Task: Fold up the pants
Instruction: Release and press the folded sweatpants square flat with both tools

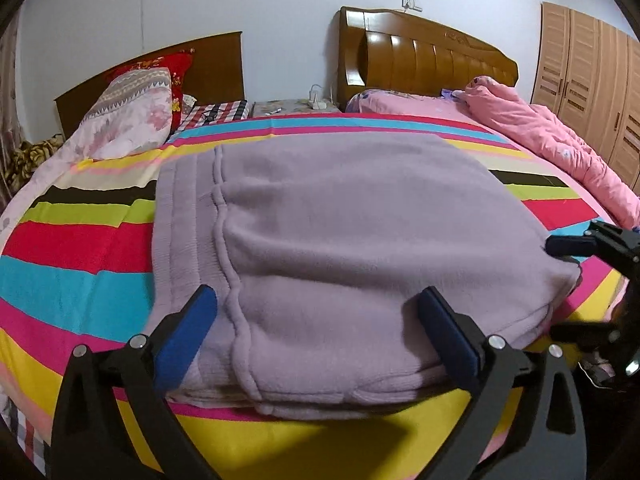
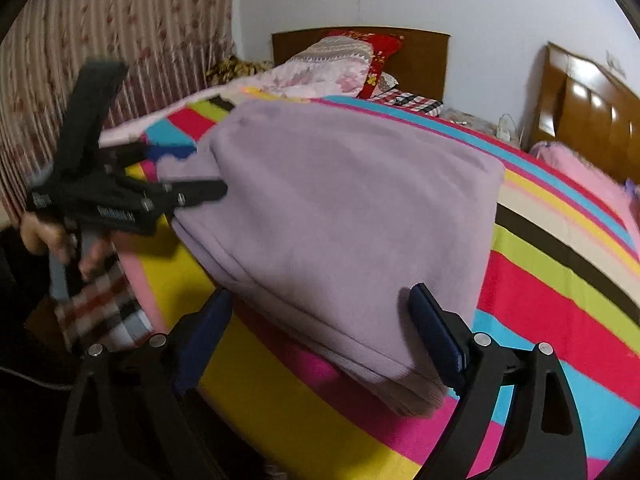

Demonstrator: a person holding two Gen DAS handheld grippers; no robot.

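The lilac fleece pants (image 1: 340, 240) lie folded into a thick rectangle on the striped bedsheet (image 1: 80, 248), ribbed waistband at the left. My left gripper (image 1: 320, 300) is open, its blue-padded fingers (image 1: 188, 332) straddling the pants' near edge. My right gripper (image 2: 320, 300) is open at the pants' (image 2: 340, 220) right near corner. In the left wrist view the right gripper (image 1: 576, 280) shows at the right edge. In the right wrist view the left gripper (image 2: 196, 172) shows at the left, fingers apart over the cloth's edge.
The bed's near edge lies just below the grippers. A flowered pillow (image 1: 128, 116) and red cushion sit at the back left. A pink quilt (image 1: 552, 132) lies at the back right by a wooden headboard (image 1: 420, 52). A wardrobe (image 1: 592, 80) stands at the right.
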